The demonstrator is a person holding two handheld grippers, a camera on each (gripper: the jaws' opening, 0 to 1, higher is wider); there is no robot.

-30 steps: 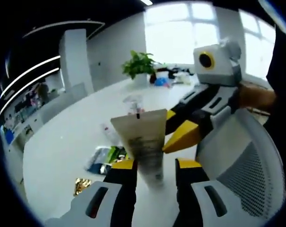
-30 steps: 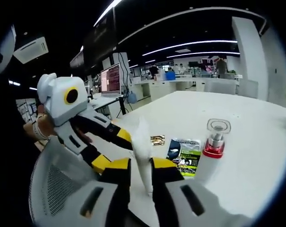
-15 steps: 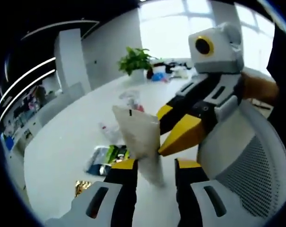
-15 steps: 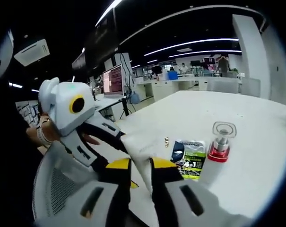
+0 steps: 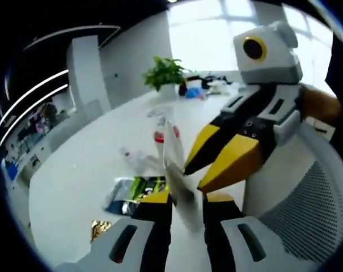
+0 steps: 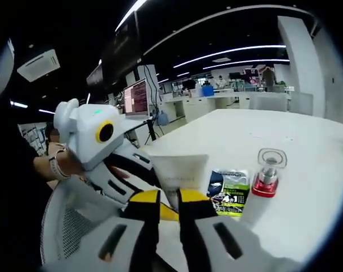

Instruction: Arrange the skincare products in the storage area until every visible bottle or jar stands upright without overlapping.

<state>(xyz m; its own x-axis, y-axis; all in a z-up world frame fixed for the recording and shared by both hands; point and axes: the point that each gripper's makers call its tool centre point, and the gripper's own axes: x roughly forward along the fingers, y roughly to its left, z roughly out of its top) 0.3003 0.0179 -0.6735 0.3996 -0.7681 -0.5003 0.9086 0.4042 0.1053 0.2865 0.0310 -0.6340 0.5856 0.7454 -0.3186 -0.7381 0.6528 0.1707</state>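
A white squeeze tube (image 5: pixel 174 161) stands edge-on between my left gripper's (image 5: pixel 187 199) yellow-tipped jaws, which are shut on its lower part. My right gripper (image 5: pixel 193 177) reaches in from the right, its jaw tips at the tube's side. In the right gripper view the tube (image 6: pixel 180 171) shows its broad flat end above my right gripper (image 6: pixel 170 198), whose jaws are shut close around its base; the left gripper (image 6: pixel 151 173) comes in from the left behind it. A white bottle (image 6: pixel 261 190) with a red collar and clear cap stands upright on the white table (image 6: pixel 307 141).
A green and blue packet (image 6: pixel 229 192) lies flat beside the bottle, also the packet (image 5: pixel 131 190) in the left gripper view. A small gold wrapper (image 5: pixel 100 229) lies near it. A grey mesh chair back (image 5: pixel 307 198) is close under both grippers. A potted plant (image 5: pixel 165 73) stands far off.
The tube has turned about a quarter turn: broad face to edge-on in the left gripper view, the reverse in the right. My left jaws have closed in on it.
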